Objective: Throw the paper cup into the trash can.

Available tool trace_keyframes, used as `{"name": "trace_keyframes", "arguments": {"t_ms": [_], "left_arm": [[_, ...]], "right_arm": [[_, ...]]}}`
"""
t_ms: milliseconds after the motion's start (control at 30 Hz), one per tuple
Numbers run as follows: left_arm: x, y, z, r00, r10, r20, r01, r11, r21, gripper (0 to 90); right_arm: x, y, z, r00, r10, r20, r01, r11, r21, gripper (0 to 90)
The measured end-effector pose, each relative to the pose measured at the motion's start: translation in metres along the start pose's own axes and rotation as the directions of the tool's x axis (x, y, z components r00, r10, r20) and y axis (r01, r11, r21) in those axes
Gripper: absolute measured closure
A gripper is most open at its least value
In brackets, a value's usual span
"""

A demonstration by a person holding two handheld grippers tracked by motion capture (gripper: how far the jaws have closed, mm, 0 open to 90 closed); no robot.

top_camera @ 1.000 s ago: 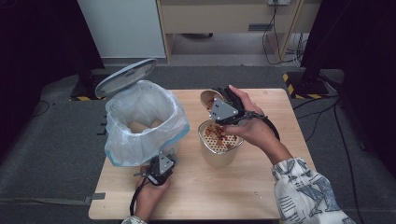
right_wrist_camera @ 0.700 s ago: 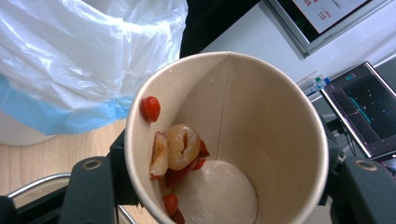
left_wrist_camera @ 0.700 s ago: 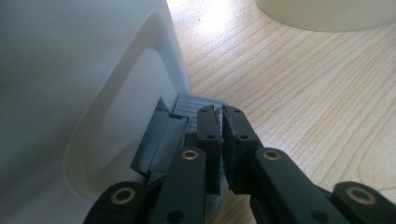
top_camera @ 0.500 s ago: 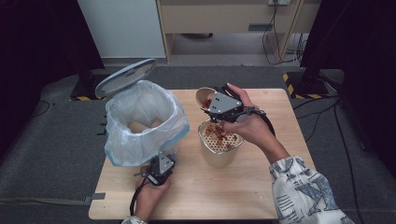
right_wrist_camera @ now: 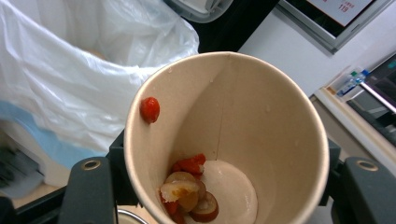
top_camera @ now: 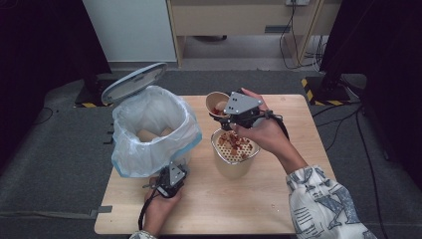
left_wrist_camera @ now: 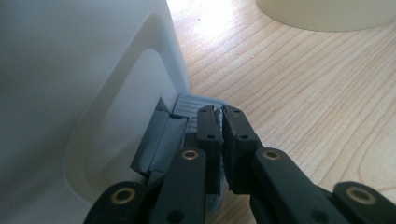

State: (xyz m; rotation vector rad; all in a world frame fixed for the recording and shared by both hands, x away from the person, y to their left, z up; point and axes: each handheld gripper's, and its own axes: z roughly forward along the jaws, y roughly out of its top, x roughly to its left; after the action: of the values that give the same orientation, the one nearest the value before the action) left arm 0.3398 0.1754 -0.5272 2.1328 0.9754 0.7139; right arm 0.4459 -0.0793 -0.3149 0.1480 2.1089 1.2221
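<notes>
At the bench's [top_camera: 278, 209] near edge, the left tool [left_wrist_camera: 219, 122], jaws pressed together, bears on the bin's grey pedal [left_wrist_camera: 187, 105]. Farther off, the right tool [top_camera: 230, 115] pinches a tilted paper cup [right_wrist_camera: 224, 135] above the strainer pot [top_camera: 234, 149]; its own view reveals fruit pieces [right_wrist_camera: 189, 189] inside.

Grey carpet floor [top_camera: 54, 149] all round a pale wooden worktop [top_camera: 298, 209]. Behind, a light wood cabinet [top_camera: 239, 20] with trailing black cables [top_camera: 298, 35]. Dark at both sides.
</notes>
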Motion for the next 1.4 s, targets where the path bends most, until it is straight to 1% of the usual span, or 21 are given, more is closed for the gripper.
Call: {"name": "trace_keyframes", "arguments": {"t_ms": [67, 100, 133, 267, 367, 467, 500, 533, 567, 733, 767, 833, 867, 933, 1000, 1133, 1167, 1267, 1333, 1367, 1400], "left_arm": [[0.0, 0.0, 0.0, 1.0, 0.0, 0.0, 0.0, 1.0, 0.0, 85.2], [0.0, 0.0, 0.0, 1.0, 0.001, -0.001, -0.001, 1.0, 0.0, 85.2], [0.0, 0.0, 0.0, 1.0, 0.001, 0.0, -0.001, 1.0, 0.0, 85.2], [0.0, 0.0, 0.0, 1.0, 0.0, 0.0, 0.0, 1.0, 0.0, 85.2], [0.0, 0.0, 0.0, 1.0, 0.0, 0.0, 0.0, 1.0, 0.0, 85.2], [0.0, 0.0, 0.0, 1.0, 0.0, 0.0, 0.0, 1.0, 0.0, 85.2], [0.0, 0.0, 0.0, 1.0, 0.0, 0.0, 0.0, 1.0, 0.0, 85.2], [0.0, 0.0, 0.0, 1.0, -0.001, 0.001, 0.001, 1.0, 0.0, 85.2], [0.0, 0.0, 0.0, 1.0, 0.0, 0.001, 0.0, 1.0, 0.0, 85.2], [0.0, 0.0, 0.0, 1.0, 0.0, -0.001, 0.0, 1.0, 0.0, 85.2], [0.0, 0.0, 0.0, 1.0, -0.001, 0.0, 0.001, 1.0, 0.0, 85.2], [0.0, 0.0, 0.0, 1.0, -0.001, 0.0, 0.001, 1.0, -0.001, 85.2], [0.0, 0.0, 0.0, 1.0, -0.001, 0.0, 0.001, 1.0, 0.0, 85.2], [0.0, 0.0, 0.0, 1.0, -0.001, 0.0, 0.001, 1.0, 0.0, 85.2], [0.0, 0.0, 0.0, 1.0, -0.001, 0.0, 0.001, 1.0, 0.0, 85.2], [0.0, 0.0, 0.0, 1.0, -0.001, 0.0, 0.001, 1.0, -0.001, 85.2], [0.0, 0.0, 0.0, 1.0, -0.001, 0.0, 0.001, 1.0, -0.001, 85.2], [0.0, 0.0, 0.0, 1.0, -0.001, 0.0, 0.001, 1.0, -0.001, 85.2], [0.0, 0.0, 0.0, 1.0, -0.002, 0.0, 0.002, 1.0, -0.001, 85.2], [0.0, 0.0, 0.0, 1.0, -0.002, 0.0, 0.002, 1.0, -0.001, 85.2], [0.0, 0.0, 0.0, 1.0, -0.002, 0.001, 0.002, 1.0, -0.001, 85.2]], "right_arm": [[-0.001, 0.0, 0.0, 0.9996, 0.023, -0.016, -0.023, 1.0, -0.008, 33.9], [-0.002, -0.001, 0.001, 0.9984, 0.048, -0.028, -0.049, 0.999, -0.013, 33.9], [-0.002, -0.001, 0.001, 0.9984, 0.048, -0.028, -0.049, 0.999, -0.013, 33.9], [-0.004, -0.003, 0.001, 0.9924, 0.111, -0.053, -0.112, 0.993, -0.025, 33.8], [-0.005, -0.003, 0.001, 0.9881, 0.136, -0.072, -0.138, 0.99, -0.024, 33.7], [-0.006, -0.003, 0.002, 0.9867, 0.145, -0.074, -0.147, 0.989, -0.023, 33.6], [-0.007, -0.003, 0.002, 0.9832, 0.162, -0.084, -0.165, 0.986, -0.033, 33.6], [-0.007, -0.003, 0.002, 0.9832, 0.162, -0.084, -0.165, 0.986, -0.033, 33.6], [-0.007, -0.002, 0.001, 0.9805, 0.174, -0.091, -0.178, 0.983, -0.038, 33.6], [-0.008, -0.002, 0.003, 0.9784, 0.184, -0.095, -0.187, 0.982, -0.029, 33.4], [-0.008, -0.001, 0.003, 0.9741, 0.201, -0.103, -0.206, 0.978, -0.033, 33.4], [-0.008, -0.001, 0.003, 0.9728, 0.207, -0.105, -0.211, 0.977, -0.035, 33.4], [-0.008, 0.001, 0.003, 0.97, 0.216, -0.111, -0.222, 0.974, -0.042, 33.4], [-0.008, 0.002, 0.003, 0.9694, 0.219, -0.111, -0.225, 0.974, -0.043, 33.4], [-0.009, 0.007, 0.004, 0.9649, 0.234, -0.12, -0.241, 0.969, -0.053, 33.4], [-0.008, 0.013, 0.005, 0.9628, 0.237, -0.13, -0.246, 0.968, -0.058, 33.4], [-0.008, 0.017, 0.007, 0.9596, 0.246, -0.136, -0.257, 0.964, -0.063, 33.4], [-0.008, 0.021, 0.009, 0.9562, 0.256, -0.142, -0.267, 0.961, -0.068, 33.4], [-0.007, 0.023, 0.01, 0.9553, 0.256, -0.147, -0.268, 0.961, -0.067, 33.4], [-0.007, 0.027, 0.012, 0.9508, 0.268, -0.156, -0.281, 0.957, -0.073, 33.4], [-0.007, 0.028, 0.012, 0.9507, 0.268, -0.157, -0.282, 0.957, -0.074, 33.4]]}}
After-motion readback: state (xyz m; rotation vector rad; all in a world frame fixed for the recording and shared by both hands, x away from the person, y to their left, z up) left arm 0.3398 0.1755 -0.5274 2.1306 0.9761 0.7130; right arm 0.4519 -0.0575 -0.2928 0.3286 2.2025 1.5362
